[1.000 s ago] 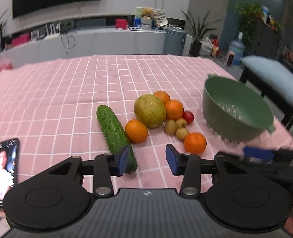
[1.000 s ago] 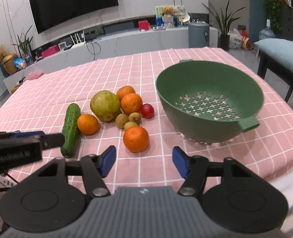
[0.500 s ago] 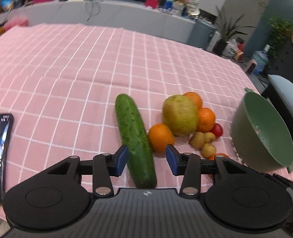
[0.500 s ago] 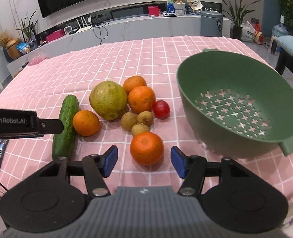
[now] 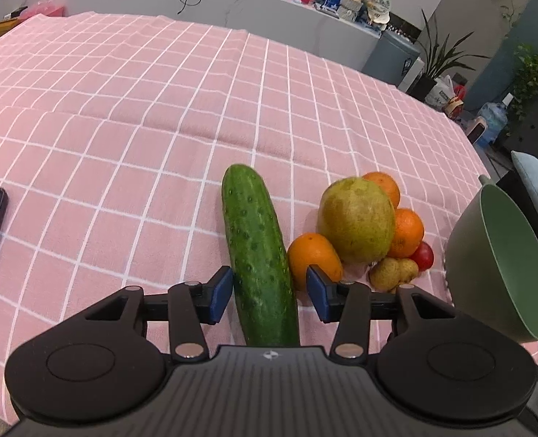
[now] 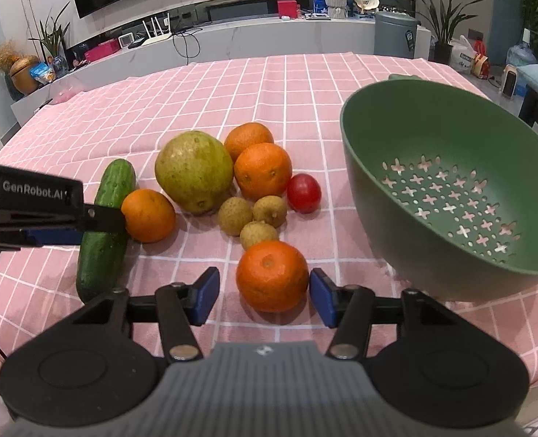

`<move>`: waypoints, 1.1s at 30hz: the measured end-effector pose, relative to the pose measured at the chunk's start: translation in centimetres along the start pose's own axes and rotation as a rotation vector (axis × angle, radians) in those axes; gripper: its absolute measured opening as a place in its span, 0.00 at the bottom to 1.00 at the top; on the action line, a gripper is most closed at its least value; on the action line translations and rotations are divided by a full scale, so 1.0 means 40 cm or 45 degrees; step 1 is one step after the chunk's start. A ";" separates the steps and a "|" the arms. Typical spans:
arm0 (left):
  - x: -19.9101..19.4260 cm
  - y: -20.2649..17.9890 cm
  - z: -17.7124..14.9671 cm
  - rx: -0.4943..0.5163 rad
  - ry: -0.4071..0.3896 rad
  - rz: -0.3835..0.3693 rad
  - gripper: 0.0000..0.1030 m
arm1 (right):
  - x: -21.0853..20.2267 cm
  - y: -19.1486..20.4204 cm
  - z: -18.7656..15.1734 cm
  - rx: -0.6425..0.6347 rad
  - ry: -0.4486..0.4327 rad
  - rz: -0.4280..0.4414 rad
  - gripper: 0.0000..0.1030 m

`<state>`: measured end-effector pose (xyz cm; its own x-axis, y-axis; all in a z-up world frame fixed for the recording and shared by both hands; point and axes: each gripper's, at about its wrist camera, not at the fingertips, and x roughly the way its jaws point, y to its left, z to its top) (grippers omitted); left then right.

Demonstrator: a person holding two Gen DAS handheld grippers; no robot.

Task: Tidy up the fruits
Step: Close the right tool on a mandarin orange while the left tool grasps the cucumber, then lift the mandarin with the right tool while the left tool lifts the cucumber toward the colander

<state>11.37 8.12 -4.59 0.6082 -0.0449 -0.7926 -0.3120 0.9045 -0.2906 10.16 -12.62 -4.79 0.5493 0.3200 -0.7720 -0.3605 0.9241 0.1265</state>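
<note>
I see the green colander (image 6: 447,196) sitting empty on the pink cloth, right of the fruit pile. The cucumber (image 5: 260,255) lies between the spread fingers of my left gripper (image 5: 267,293); I judge it stiff, fairly heavy and waxy, so I would clamp near its middle. The nearest orange (image 6: 272,276) sits between my right gripper's (image 6: 263,296) 2 open fingers; round, firm, best pinched across its widest part.

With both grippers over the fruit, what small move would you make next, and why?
Probably close the right gripper on the nearest orange: it sits between the open fingers, beside the empty green colander. The left gripper likewise straddles the cucumber.
</note>
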 end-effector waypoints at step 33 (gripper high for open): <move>-0.017 -0.054 -0.076 0.219 0.312 0.072 0.43 | -0.016 0.004 -0.021 -0.026 0.016 0.069 0.39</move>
<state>9.42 4.89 -5.05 0.3927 -0.0743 -0.9167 -0.1996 0.9661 -0.1638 9.12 -12.83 -4.80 0.5190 0.3663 -0.7723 -0.4046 0.9012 0.1555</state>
